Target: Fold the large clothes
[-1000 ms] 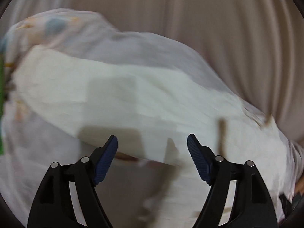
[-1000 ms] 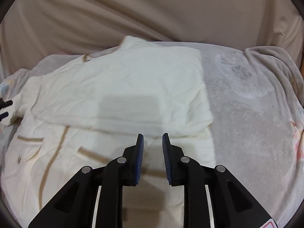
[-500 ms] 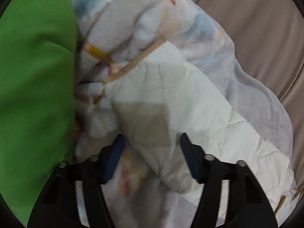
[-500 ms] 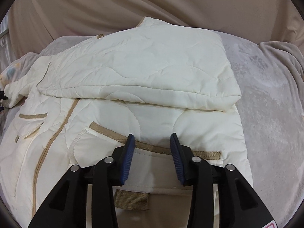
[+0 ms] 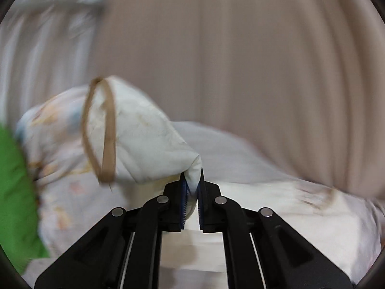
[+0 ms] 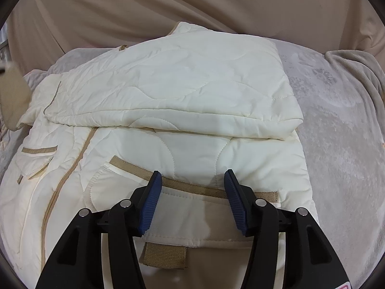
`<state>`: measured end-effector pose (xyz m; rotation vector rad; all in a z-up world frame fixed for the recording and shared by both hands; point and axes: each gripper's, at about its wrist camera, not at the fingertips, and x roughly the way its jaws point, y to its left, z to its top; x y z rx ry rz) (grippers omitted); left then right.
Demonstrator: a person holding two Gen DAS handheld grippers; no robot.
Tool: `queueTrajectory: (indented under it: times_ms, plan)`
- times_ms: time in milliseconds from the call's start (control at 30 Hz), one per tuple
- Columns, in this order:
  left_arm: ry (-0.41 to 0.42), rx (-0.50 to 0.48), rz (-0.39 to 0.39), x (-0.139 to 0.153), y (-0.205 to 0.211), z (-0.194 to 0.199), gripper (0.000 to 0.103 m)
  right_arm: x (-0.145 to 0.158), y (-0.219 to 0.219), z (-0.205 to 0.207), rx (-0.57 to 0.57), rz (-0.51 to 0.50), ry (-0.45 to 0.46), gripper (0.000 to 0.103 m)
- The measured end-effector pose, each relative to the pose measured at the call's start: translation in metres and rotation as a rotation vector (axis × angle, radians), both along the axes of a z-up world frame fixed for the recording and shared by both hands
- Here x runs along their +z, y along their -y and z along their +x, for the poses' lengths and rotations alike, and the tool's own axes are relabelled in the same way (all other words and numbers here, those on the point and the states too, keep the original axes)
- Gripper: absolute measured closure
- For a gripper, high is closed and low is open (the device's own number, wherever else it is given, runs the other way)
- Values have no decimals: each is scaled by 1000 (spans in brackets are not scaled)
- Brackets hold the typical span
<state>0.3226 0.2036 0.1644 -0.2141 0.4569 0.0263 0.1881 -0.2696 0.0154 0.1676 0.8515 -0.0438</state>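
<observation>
Jacket (image 6: 173,89), cream and quilted with tan trim, lies spread on the grey blanket (image 6: 336,125) that covers the bed, and I see most of it through my right wrist camera. One half is folded over on itself, forming a thick flap across the far part of the garment, its folded edge running left to right. Nearer to me lie a tan-edged pocket (image 6: 36,154) on the left, a tan zipper strip running down the front, and a tan band just ahead of my right hand-held gripper (image 6: 191,180). That gripper hangs directly over the near hem area with its blue pads (image 6: 150,204) spread wide apart, nothing between them; I cannot tell whether the tips touch the cloth.

Through my left wrist camera the picture is smeared by motion. My left hand-held gripper (image 5: 191,180) has its fingers pressed together on a pinch of the cream sleeve (image 5: 144,139), which rises up and to the left from the tips, lifted clear of the bed. Its tan-bound cuff (image 5: 103,130) gapes open at the far end. A patterned pale blanket (image 5: 57,159) sits behind the sleeve, a green cushion (image 5: 14,192) lies at the left edge, and a beige curtain (image 5: 264,60) fills the background.
</observation>
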Motion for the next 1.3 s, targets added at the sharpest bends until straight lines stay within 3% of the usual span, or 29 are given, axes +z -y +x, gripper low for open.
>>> queueTrajectory:
  times_ms: [133, 267, 400, 500, 567, 600, 633, 800, 933, 1033, 1133, 1200, 1300]
  plan:
    - [1, -248, 24, -3, 125, -12, 97, 1, 2, -1, -1, 22, 8, 50]
    - [-115, -434, 56, -54, 234, -10, 96, 1, 4, -2, 5, 41, 11, 49]
    - [-280, -521, 111, -134, 313, -16, 92, 1, 6, -2, 11, 60, 17, 47]
    - [-297, -505, 148, -165, 333, -36, 76, 1, 6, -1, 14, 73, 20, 45]
    - [-272, -521, 150, -164, 334, -42, 60, 1, 6, -1, 18, 79, 21, 44]
    - [-269, -534, 138, -159, 333, -44, 45, 1, 7, -1, 18, 82, 22, 44]
    - [-261, -541, 119, -157, 328, -42, 36, 1, 7, -1, 19, 84, 23, 44]
    - [-166, -507, 55, -125, 281, -63, 19, 8, 13, -7, -3, 115, 65, 44]
    - [-166, -393, 14, -113, 210, -62, 17, 27, 26, -9, -20, 183, 121, 42]
    - [-218, -287, -40, -119, 166, -45, 17, 41, 40, 5, -29, 283, 116, 38]
    - [-287, -213, -203, -130, 122, -28, 17, 45, 52, 35, -34, 421, 65, 38]
    - [-314, -178, -285, -138, 102, -22, 17, 41, 54, 57, -40, 462, 21, 38]
    - [-356, -151, -306, -147, 94, -9, 22, 29, 44, 86, -45, 443, -49, 39]
